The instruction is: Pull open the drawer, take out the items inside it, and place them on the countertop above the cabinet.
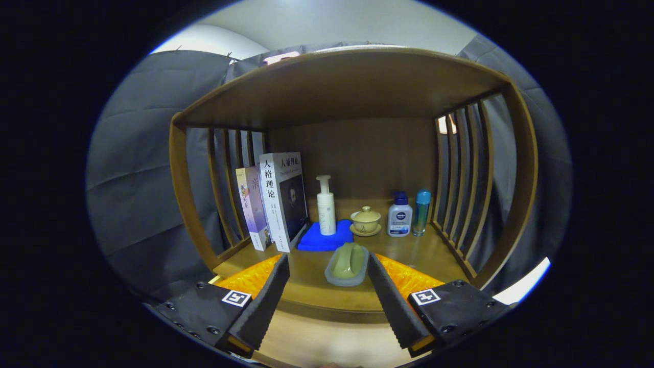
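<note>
Gripper (327,301) fingers spread wide, holding nothing, hovering over the wooden countertop (306,286). Just ahead, between the fingers: pale green soap in a grey oval dish (347,263). Beyond it: blue folded cloth (324,237), white pump bottle (326,205), lidded tea cup (365,221), two bottles, books. Drawer can't be seen from here, presumably below. Judging: opening step; next, drop down to find the handle.

Hand-held gripper (327,266) gapes toward soap dish (347,264) on countertop (409,250).
</note>
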The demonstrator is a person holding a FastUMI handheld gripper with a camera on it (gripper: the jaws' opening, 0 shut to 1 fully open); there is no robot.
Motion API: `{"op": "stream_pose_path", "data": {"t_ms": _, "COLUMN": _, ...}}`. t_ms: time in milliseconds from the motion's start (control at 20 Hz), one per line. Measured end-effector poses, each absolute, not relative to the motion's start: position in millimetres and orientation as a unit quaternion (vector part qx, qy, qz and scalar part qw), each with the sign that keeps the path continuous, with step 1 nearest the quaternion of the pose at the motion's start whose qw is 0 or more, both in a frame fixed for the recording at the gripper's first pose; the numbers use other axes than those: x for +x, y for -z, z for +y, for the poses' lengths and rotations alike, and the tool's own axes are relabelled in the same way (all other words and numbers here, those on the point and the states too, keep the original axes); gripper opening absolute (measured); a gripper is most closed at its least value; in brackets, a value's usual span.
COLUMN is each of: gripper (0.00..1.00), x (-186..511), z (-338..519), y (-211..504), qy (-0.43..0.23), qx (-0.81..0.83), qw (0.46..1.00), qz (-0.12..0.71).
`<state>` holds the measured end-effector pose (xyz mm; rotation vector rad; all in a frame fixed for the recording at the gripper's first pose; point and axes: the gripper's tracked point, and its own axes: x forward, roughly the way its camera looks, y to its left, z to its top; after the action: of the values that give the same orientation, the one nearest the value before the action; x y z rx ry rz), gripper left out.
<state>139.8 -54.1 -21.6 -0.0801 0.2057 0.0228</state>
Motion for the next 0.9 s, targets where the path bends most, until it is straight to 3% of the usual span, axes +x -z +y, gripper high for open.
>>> {"op": "stream_pose_path", "data": {"t_ms": 650, "gripper": 0.98, "x": 46.2, "z": -51.2, "y": 44.9, "qy": 0.029, "qx": -0.056, "qw": 0.997, "qz": 0.034}}
{"op": "stream_pose_path", "data": {"t_ms": 900, "gripper": 0.98, "x": 11.9, "z": -41.1, "y": 82.3, "qy": 0.035, "qx": -0.075, "qw": 0.995, "qz": 0.049}}
